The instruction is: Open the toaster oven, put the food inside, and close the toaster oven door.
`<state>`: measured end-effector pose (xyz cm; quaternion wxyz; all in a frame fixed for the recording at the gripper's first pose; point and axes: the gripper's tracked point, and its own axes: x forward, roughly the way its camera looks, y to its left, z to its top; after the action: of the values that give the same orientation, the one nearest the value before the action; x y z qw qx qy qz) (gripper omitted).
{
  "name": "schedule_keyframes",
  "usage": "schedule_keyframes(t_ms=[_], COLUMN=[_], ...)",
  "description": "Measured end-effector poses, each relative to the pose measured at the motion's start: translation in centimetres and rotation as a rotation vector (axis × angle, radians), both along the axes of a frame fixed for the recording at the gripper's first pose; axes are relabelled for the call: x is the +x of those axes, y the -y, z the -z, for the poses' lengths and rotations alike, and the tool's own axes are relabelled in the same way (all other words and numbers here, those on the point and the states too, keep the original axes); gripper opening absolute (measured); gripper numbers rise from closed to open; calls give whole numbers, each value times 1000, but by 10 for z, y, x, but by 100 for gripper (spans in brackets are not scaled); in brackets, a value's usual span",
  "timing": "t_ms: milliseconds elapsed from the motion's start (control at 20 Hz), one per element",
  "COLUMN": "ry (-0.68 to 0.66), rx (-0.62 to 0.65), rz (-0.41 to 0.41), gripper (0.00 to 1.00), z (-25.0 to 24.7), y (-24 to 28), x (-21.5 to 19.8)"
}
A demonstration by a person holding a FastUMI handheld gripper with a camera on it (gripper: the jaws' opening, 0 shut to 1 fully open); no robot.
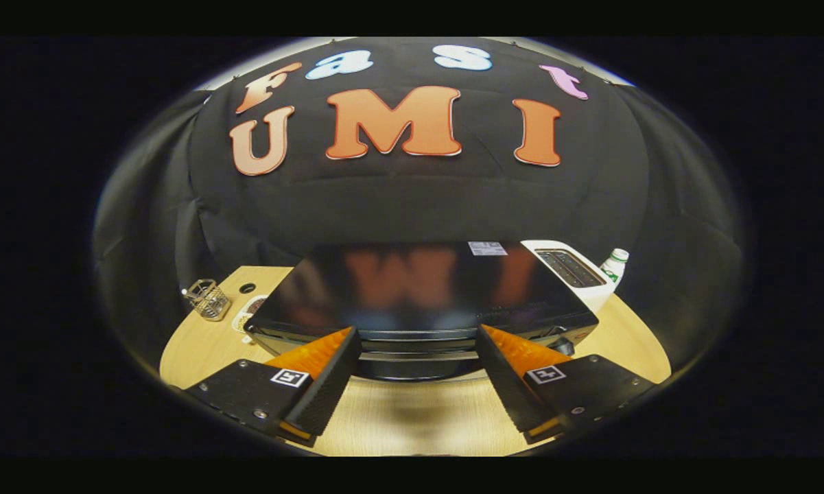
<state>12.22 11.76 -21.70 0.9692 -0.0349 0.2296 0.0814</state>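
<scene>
Wood-grain bench [412, 418] lies nearest, bare under the gripper [418, 346], whose fingers [329, 374] stand spread wide and hold nothing; just ahead of them, and partly between their tips, sits the toaster oven [425, 291], a low dark box seen from above, its glossy top mirroring the wall behind; its front edge shows as stacked metallic bands, and one of those looks to be the door handle [418, 356], though I cannot tell handle from trim for certain; I'd judge the oven heavy and rigid enough to stay put under a gentle pull, but the polished bar would be slippery, so the hold should be taken at the middle of that bar with both fingers closing above and below it, then drawn out and down along the hinge's arc; the door is likely glass, so no jerking; off to one side of the oven rest a small wire basket [207, 299] and a white round thing I can't identify; on the other side, behind the oven, stand a white slot toaster [573, 269] and a capped bottle [615, 263]; no food can I make out.
</scene>
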Motion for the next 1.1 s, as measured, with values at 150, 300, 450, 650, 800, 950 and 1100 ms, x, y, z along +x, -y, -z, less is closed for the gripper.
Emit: schedule_keyframes(t_ms=[150, 300, 450, 650, 800, 950, 1100], ry=[-6, -21, -62, -155, -202, -241, -267], rx=[-3, 2, 0, -18, -29, -40, -52], rz=[-1, -9, -14, -13, -12, -10, -7], gripper=[99, 99, 99, 99, 99, 100, 99], z=[3, 8, 21, 59, 80, 98, 111], y=[3, 7, 11, 19, 26, 30, 32], x=[-16, -34, -52, -78, -100, -114, -119])
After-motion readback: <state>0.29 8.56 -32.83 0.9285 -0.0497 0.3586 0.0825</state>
